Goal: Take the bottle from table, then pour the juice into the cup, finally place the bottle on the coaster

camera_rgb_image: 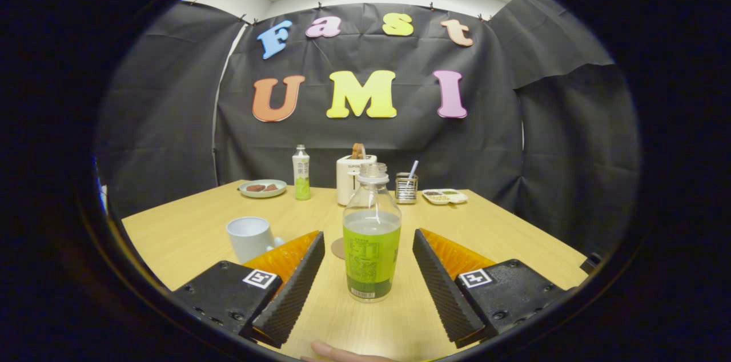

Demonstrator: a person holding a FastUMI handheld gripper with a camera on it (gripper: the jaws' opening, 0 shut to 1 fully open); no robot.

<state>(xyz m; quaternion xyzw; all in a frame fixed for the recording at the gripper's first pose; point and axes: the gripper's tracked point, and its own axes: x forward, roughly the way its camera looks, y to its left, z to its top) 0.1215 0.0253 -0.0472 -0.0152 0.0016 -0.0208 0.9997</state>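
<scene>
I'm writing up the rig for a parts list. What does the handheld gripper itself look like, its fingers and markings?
The gripper has two wedge-shaped fingers faced with black ribbed pads and backed by translucent orange plastic. Each sits on a black block with small screws, carrying a square black-and-white tag. No cables show. A bare fingertip sits just below, with no sleeve in view.

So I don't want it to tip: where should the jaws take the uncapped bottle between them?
The gripper is open with the bottle upright between its jaws. Probably best to close on the labelled lower body, coming in level from the near side: the walls there are straight, the neck narrows, and the liquid sits low.
</scene>
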